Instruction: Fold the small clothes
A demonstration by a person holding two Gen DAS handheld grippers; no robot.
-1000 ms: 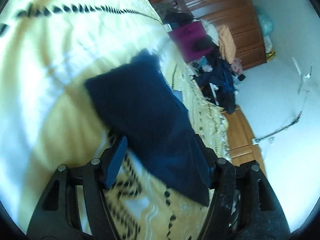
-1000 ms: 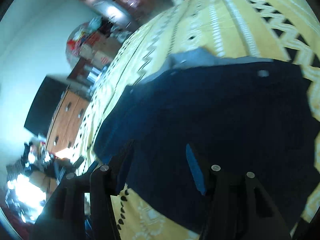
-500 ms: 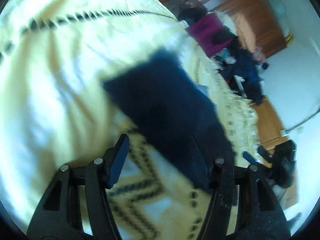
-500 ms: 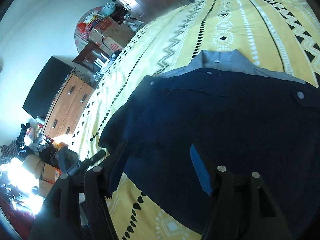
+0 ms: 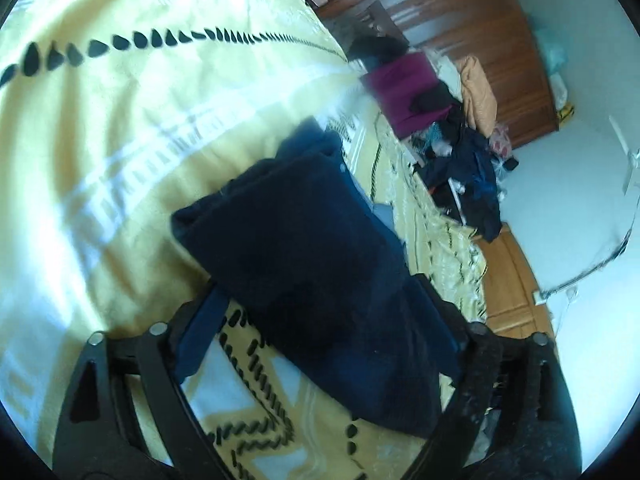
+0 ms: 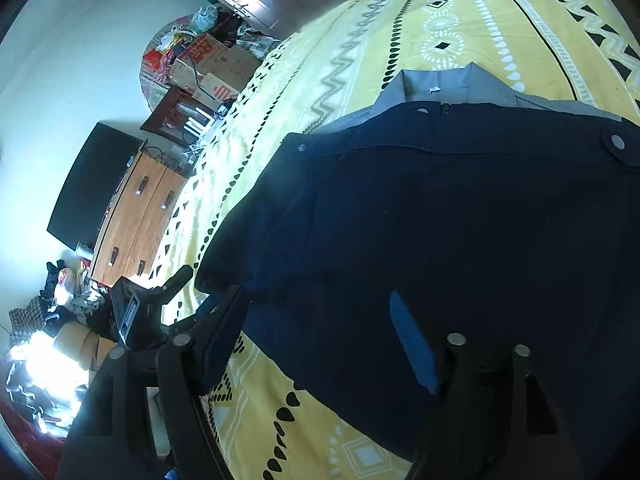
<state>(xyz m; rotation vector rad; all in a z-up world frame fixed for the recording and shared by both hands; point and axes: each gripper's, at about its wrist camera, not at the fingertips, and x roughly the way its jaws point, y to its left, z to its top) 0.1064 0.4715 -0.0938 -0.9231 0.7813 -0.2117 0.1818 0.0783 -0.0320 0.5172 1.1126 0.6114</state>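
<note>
The left gripper point(image 5: 320, 320) stands wide over the bed, and its jaws have just been opening. The folded end of the dark blue garment point(image 5: 312, 264) lies between the two fingers, but the blue pads do not press on it; the left pad is beside the cloth at about 8 o'clock, with the bedspread showing next to it.

The right gripper point(image 6: 320, 328) is also wide, and its jaws have just been opening too. The near edge of the garment point(image 6: 440, 240) lies between its fingers. The blue pad point(image 6: 412, 344) of the right finger stands over the cloth, and I cannot tell if it touches.

In the right wrist view the garment lies flat on the yellow patterned bedspread point(image 6: 360, 52), with a grey shirt point(image 6: 452, 84) under it, showing at 12 o'clock. A round button point(image 6: 617, 143) sits at 2 o'clock on the dark cloth.

Beyond the bed, at 9 o'clock in this view, there is a wooden dresser point(image 6: 136, 220) with a black television point(image 6: 92, 184) on it. In the left wrist view, a heap of clothes point(image 5: 460, 140) lies at 2 o'clock before a wooden wardrobe point(image 5: 500, 40).
</note>
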